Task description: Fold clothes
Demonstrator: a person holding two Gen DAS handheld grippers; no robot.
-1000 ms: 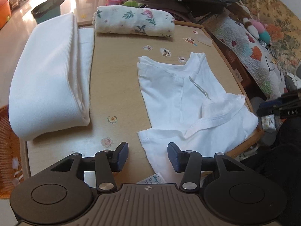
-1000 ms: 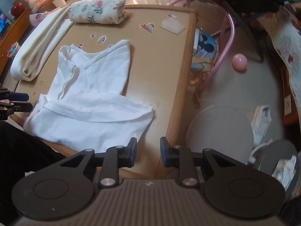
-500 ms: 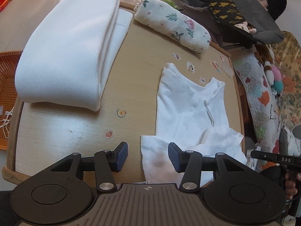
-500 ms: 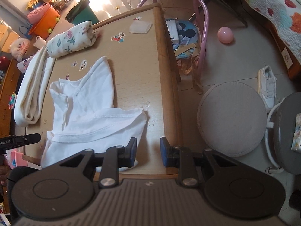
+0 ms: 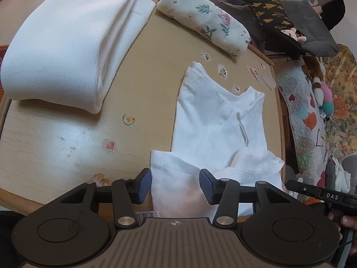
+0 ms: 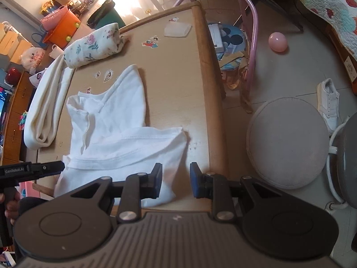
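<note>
A white T-shirt (image 5: 214, 129) lies partly folded on the wooden table (image 5: 67, 138), its lower part hanging over the near edge. It also shows in the right wrist view (image 6: 116, 134). My left gripper (image 5: 175, 186) is open, its blue pads on either side of the shirt's near left corner. My right gripper (image 6: 176, 179) is open over the shirt's near right corner at the table edge. Neither holds cloth.
A thick folded white blanket (image 5: 67, 40) lies at the table's left. A rolled floral cloth (image 5: 205, 20) lies at the far edge. Stickers dot the tabletop. A round grey stool (image 6: 287, 143), a shoe (image 6: 328, 102) and a pink ball (image 6: 277, 41) are on the floor to the right.
Both grippers have moved lower and closer to the shirt's near corners. The left view has swung right. Both stay open.
</note>
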